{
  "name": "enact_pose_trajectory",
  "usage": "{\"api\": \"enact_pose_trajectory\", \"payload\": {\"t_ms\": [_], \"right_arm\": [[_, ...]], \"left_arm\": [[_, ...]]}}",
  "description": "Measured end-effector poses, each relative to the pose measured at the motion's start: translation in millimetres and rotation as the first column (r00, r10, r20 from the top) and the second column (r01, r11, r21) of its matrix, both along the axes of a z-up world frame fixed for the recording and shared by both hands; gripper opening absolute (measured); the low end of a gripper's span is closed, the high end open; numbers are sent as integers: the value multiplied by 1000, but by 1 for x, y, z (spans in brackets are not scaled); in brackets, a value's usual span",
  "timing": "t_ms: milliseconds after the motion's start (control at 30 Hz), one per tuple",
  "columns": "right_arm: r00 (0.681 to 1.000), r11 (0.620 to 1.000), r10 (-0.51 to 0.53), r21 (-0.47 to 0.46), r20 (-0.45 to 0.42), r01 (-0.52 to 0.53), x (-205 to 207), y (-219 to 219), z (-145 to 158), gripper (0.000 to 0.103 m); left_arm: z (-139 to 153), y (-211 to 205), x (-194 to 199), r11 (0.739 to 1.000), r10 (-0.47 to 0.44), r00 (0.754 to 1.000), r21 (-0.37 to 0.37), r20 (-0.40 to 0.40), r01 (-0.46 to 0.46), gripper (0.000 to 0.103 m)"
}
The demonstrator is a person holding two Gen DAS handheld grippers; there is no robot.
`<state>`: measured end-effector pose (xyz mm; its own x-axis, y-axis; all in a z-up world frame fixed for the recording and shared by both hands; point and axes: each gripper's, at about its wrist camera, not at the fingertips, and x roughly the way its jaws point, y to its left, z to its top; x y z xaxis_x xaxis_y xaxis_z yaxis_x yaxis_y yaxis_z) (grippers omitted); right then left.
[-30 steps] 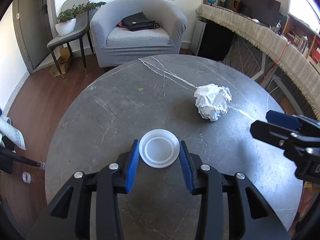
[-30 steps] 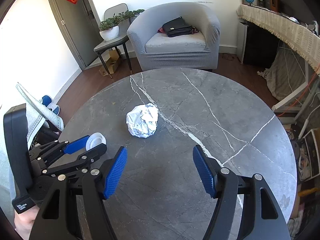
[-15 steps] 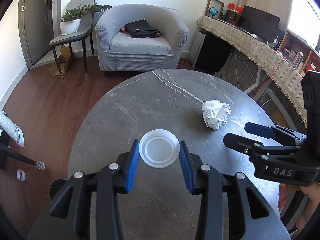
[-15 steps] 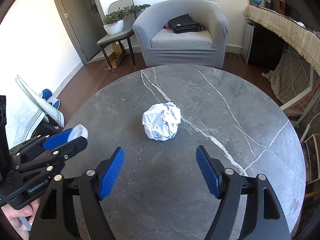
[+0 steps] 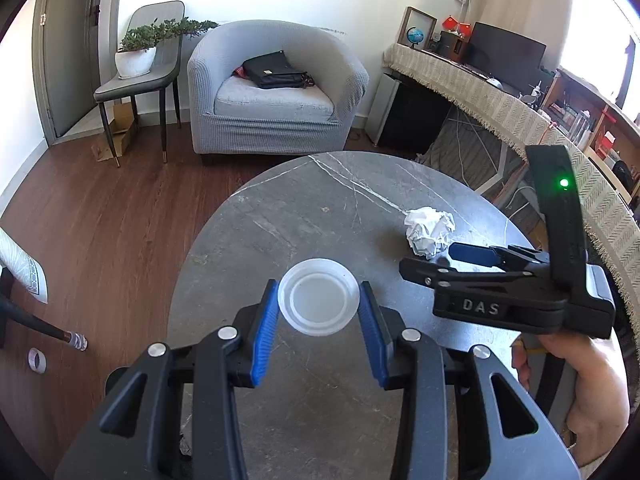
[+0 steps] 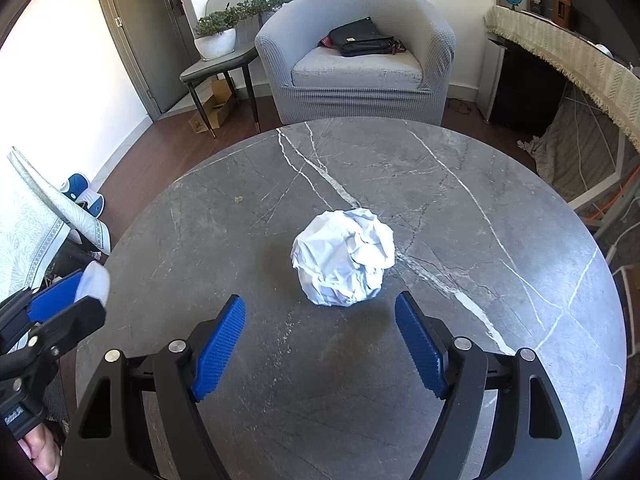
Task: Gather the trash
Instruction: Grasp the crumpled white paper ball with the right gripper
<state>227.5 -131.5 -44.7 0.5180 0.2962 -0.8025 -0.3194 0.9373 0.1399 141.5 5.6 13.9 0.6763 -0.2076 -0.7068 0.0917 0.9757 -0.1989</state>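
Observation:
My left gripper (image 5: 318, 312) is shut on a white plastic lid (image 5: 318, 297) and holds it well above the round grey marble table (image 5: 280, 216). The lid also shows at the left edge of the right wrist view (image 6: 94, 282). A crumpled white paper ball (image 6: 344, 256) lies near the table's middle; it also shows in the left wrist view (image 5: 429, 230). My right gripper (image 6: 320, 340) is open, its blue pads just short of the ball on either side. The right gripper shows from the side in the left wrist view (image 5: 448, 260).
A grey armchair (image 6: 356, 56) with a black bag (image 6: 360, 38) stands beyond the table. A side chair with a potted plant (image 6: 216, 40) is at the back left. A cloth-covered desk (image 5: 500, 96) runs along the right. Wood floor (image 5: 100, 220) surrounds the table.
My left gripper has risen and pulled back with the lid. My right gripper has moved forward to the paper ball, which now sits just ahead of its open jaws.

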Motion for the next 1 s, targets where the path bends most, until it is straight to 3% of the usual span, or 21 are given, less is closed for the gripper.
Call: {"api": "enact_pose_trajectory", "payload": {"t_ms": [467, 567, 700, 1000], "right_arm": [[997, 993, -71, -92, 39, 74, 15, 23, -7, 78], [995, 991, -83, -104, 49, 88, 19, 21, -7, 71], [992, 988, -113, -101, 59, 118, 23, 16, -5, 48], [995, 992, -75, -95, 64, 81, 13, 28, 3, 48]], "left_arm": [[5, 40, -15, 1000, 16, 1000, -26, 12, -15, 42], [4, 44, -18, 999, 15, 1000, -30, 8, -15, 42], [1, 52, -23, 999, 17, 1000, -48, 1, -17, 42], [1, 73, -31, 996, 51, 999, -67, -1, -51, 42]]}}
